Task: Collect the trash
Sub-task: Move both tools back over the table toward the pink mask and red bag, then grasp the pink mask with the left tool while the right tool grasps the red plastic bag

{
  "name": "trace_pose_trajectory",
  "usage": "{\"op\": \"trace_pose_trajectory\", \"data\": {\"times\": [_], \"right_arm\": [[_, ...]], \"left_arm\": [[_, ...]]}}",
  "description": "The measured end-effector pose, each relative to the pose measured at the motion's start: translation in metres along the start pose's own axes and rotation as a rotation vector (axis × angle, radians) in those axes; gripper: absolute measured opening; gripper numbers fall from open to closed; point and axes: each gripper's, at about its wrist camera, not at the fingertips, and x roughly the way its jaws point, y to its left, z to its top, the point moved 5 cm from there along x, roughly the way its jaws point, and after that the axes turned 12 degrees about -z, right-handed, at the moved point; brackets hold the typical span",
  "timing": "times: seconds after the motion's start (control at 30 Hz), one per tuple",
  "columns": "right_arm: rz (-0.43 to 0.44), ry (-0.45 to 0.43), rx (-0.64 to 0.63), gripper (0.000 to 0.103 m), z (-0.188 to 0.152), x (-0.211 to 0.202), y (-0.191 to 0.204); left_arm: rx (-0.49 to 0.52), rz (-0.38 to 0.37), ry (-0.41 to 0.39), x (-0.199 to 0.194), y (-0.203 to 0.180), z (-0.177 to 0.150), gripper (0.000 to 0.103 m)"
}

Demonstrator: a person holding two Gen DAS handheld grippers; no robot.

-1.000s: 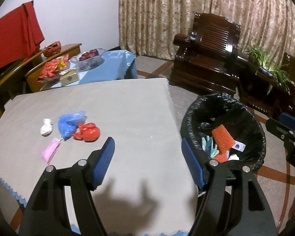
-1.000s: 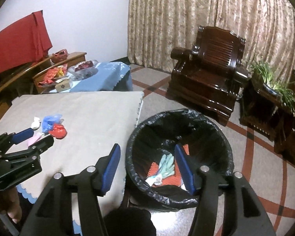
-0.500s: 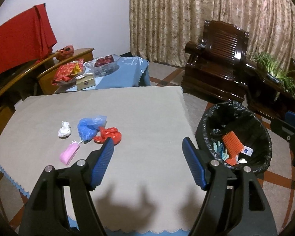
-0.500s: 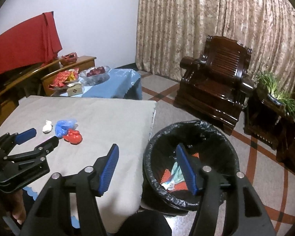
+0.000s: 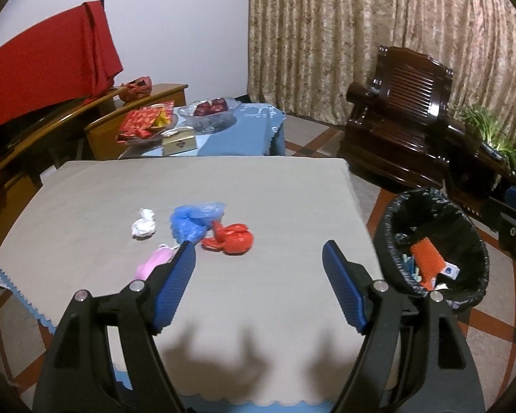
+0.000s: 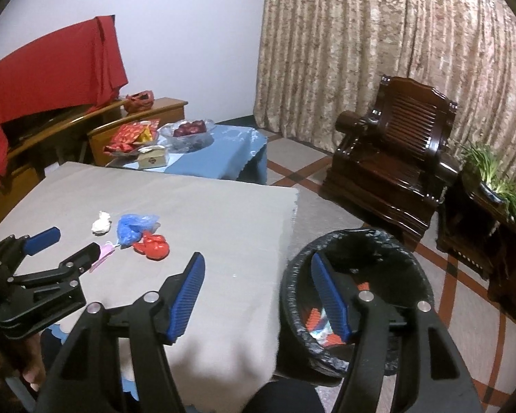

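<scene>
- The white crumpled wad (image 5: 143, 228) is lying farthest left among the trash on the table (image 5: 265, 189), toward ten o'clock from the left gripper (image 5: 258, 253).
- The pink piece (image 5: 153, 262) is resting just below it, and the left finger's tip is overlapping its lower end in the left wrist view.
- The blue plastic bag (image 5: 193, 221) is sitting at about eleven o'clock from that gripper, touching the red plastic bag (image 5: 232, 238) at its right.
- The left gripper is hanging released over the grey tablecloth with nothing between its blue pads (image 5: 174, 284); its jaws have just been opening wider.
- In the right wrist view the same cluster is showing at ten o'clock: white wad (image 6: 100, 223), blue bag (image 6: 131, 228), red bag (image 6: 154, 246).
- The right gripper (image 6: 256, 268) is straddling the table's edge, released and empty, its jaws having just been opening too.
- Its right finger is appearing in front of the black-lined trash bin (image 6: 388, 241), which is standing on the floor just beside the table at three o'clock.
- The bin (image 5: 440, 206) is holding an orange ribbed piece (image 5: 426, 258), a small white card and something pale green.
</scene>
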Motion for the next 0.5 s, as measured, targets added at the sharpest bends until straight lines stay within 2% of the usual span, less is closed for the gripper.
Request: {"op": "trace_pose_trajectory", "data": {"times": [0.27, 0.5], "right_arm": [[0.065, 0.054, -0.030, 0.064, -0.009, 0.033, 0.059], [0.134, 0.075, -0.032, 0.064, -0.022, 0.071, 0.117]], "left_arm": [[-0.042, 0.059, 0.031, 0.005, 0.080, -0.018, 0.083], [-0.093, 0.125, 0.096, 0.031, 0.157, -0.044, 0.084]]}}
